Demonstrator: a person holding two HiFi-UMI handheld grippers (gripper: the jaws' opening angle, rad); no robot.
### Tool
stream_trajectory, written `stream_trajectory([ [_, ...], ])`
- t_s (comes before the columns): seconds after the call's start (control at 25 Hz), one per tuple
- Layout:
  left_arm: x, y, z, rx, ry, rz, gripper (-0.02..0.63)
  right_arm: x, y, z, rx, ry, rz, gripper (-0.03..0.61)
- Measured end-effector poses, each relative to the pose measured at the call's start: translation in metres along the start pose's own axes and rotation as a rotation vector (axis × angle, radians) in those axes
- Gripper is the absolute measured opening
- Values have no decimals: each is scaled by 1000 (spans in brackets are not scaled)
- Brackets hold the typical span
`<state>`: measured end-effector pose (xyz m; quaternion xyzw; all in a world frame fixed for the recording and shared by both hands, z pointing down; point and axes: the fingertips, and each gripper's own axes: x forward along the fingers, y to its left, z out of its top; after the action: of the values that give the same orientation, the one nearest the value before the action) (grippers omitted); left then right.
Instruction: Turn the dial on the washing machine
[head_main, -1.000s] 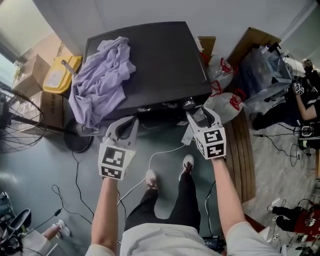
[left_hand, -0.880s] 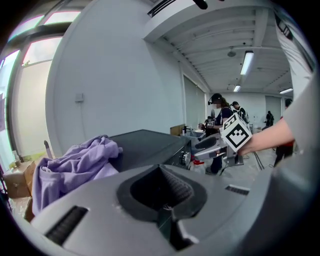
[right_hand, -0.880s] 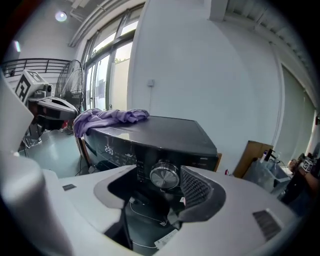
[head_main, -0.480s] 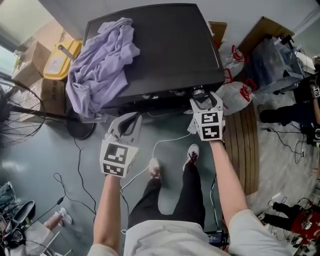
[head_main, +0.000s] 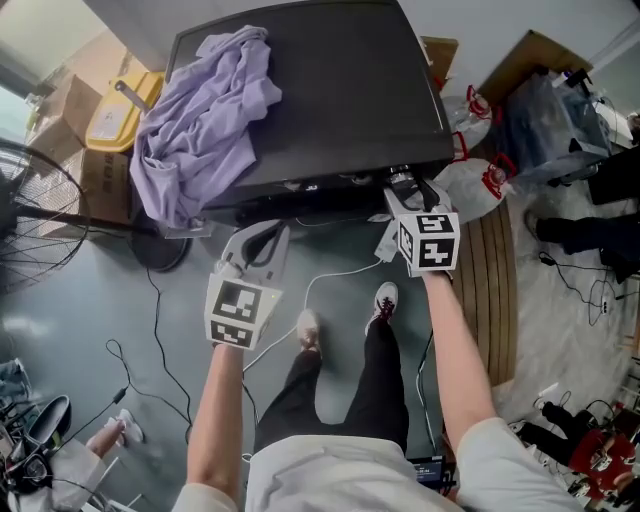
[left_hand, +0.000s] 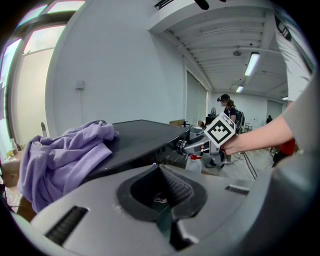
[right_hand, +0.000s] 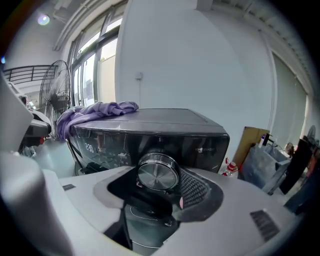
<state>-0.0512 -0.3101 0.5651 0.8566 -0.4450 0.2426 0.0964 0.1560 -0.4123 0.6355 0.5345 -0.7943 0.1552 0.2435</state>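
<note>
The dark washing machine (head_main: 330, 90) stands in front of me, with a purple garment (head_main: 200, 110) draped over its top left. Its round metal dial (right_hand: 157, 172) sits on the front panel, right of a lit display. My right gripper (head_main: 408, 190) is at the panel, and the dial lies between its jaws. A gap shows on the dial's left side, and the ribbed right pad (right_hand: 194, 186) is beside its rim. My left gripper (head_main: 268, 238) hangs shut and empty below the panel's left half, apart from the machine.
A floor fan (head_main: 30, 230) and cardboard boxes with a yellow container (head_main: 115, 130) stand left of the machine. Plastic bags (head_main: 470, 195) and a wooden slatted platform (head_main: 490, 290) lie to the right. A white cable (head_main: 330, 285) runs across the floor by my feet.
My right gripper has moved forward and up to the front panel, and its jaws now stand around the dial. The left gripper has hardly moved.
</note>
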Motion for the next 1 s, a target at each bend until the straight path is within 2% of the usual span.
stream_trajectory([
  [0.24,-3,-3,6,9,-14,-6,14,0,-5,-1,221,-20,77,276],
  [0.44,-6,-2,8,12,-16,-4,14,1,-5,-1,283,-22,114,276],
  [0.64,-9,-1,12,9,-21,1,14,1,-6,-1,438,-49,202,276],
  [0.8,-12,3,10,-5,-22,8,14,2,-9,-5,525,-52,233,276],
  [1.0,-15,1,12,0,-31,2,14,0,-9,-4,742,-95,339,276],
])
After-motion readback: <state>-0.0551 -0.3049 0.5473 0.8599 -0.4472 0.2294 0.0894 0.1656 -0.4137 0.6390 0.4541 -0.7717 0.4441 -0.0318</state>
